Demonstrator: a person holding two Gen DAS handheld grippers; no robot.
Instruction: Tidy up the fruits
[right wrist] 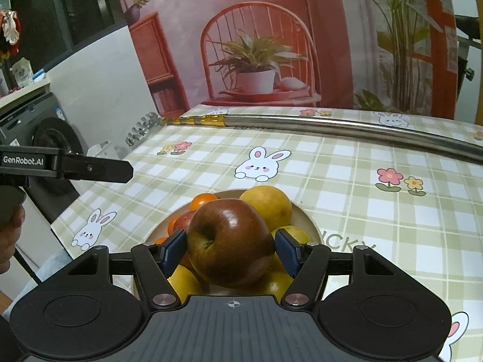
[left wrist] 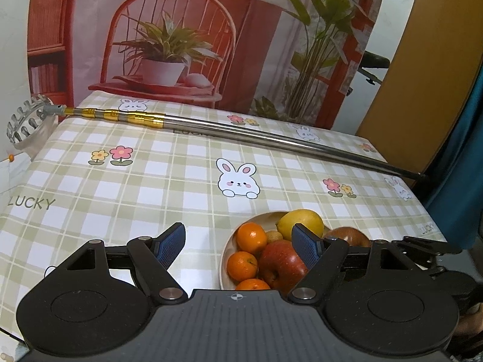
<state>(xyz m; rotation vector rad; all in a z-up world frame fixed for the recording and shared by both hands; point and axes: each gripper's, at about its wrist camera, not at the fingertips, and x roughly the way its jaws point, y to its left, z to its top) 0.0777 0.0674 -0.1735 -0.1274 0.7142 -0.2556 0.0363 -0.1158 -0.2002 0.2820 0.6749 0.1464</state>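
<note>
**Right claw clamped on dark apple over the fruit bowl; left claw spread and empty**

- Backdrop (left wrist: 187, 30): printed scene behind the bench, red rattan chair, potted plant, lamp. No readable text.
- Bench (left wrist: 169, 181): green-and-white check cloth with bunnies and flowers. "LUCKY" readable at the left edge in the left wrist view; part of the same word shows beside the bowl in the right wrist view, cut off by the claw.
- Telescopic pole (left wrist: 271, 137): steel tube with gold bands, lying across the far side of the bench. A toothed ring head at its left end hangs past the bench edge.
- Left claw (left wrist: 240, 242): jaws wide apart, nothing between the blue pads, sitting over the near-left rim of the bowl. From the right wrist view its black body (right wrist: 65, 166) reads "GenRobot.AI" in white.
- Right claw (right wrist: 231, 249): both blue pads press on the sides of the dark red apple (right wrist: 231, 241), stem dimple facing the camera, directly above the pile of fruit.
- Bowl (left wrist: 225, 250): cream, at the near edge of the bench, holding the remaining fruit.
- In the bowl: red apple (left wrist: 279, 261), lemon (left wrist: 302, 220) at the far side, three mandarins (left wrist: 251, 236) on the left. More yellow fruit sits under the held apple.
</note>
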